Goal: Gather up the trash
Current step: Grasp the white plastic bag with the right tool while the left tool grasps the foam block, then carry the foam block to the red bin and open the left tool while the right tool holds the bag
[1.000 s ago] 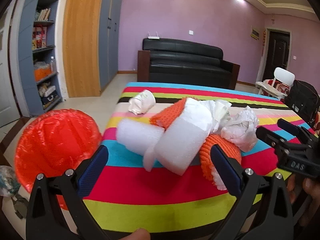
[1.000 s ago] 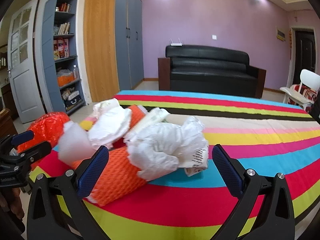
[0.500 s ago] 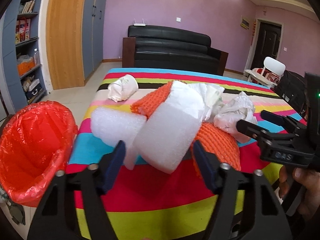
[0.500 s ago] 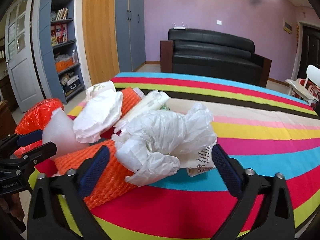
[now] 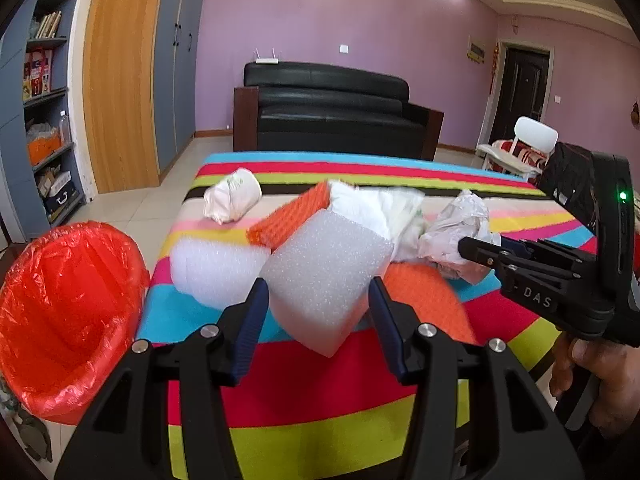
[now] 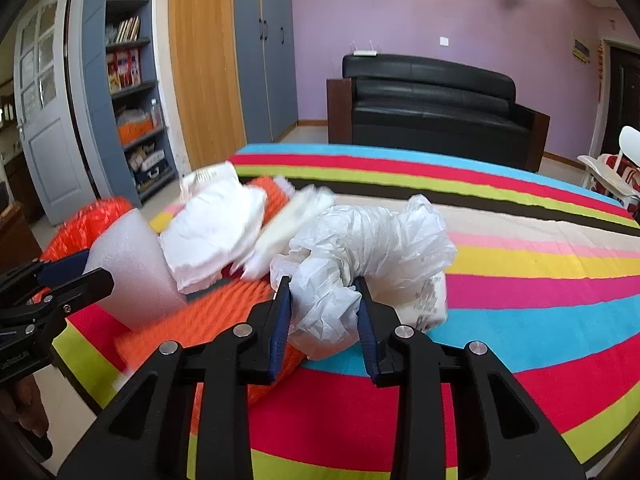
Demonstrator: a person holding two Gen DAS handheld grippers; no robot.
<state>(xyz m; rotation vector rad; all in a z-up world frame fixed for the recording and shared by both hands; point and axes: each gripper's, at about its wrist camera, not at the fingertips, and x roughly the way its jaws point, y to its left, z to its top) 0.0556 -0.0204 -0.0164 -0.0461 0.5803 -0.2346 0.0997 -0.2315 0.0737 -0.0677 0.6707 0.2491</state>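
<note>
A heap of trash lies on the striped table (image 5: 320,392). My left gripper (image 5: 317,284) has its jaws closing, and the pads press the sides of a white foam block (image 5: 324,264). In the right wrist view my right gripper (image 6: 321,282) is closing too, with a crumpled white plastic bag (image 6: 368,240) squeezed between its pads. Orange netting (image 5: 424,292) lies under both items. A red-lined bin (image 5: 68,312) stands off the table's left edge. The right gripper's fingers (image 5: 480,248) reach in from the right in the left wrist view.
A second foam piece (image 5: 216,268), a rolled white paper bag (image 5: 232,196) and white wrapping (image 5: 380,208) lie in the heap. A black sofa (image 5: 332,112) stands beyond the table, a white chair (image 5: 532,136) at right, shelves (image 6: 132,92) at left.
Both grippers have gone from wide open to narrow: the left has closed onto the foam block, the right onto the plastic bag. Both views have drawn slightly nearer the heap.
</note>
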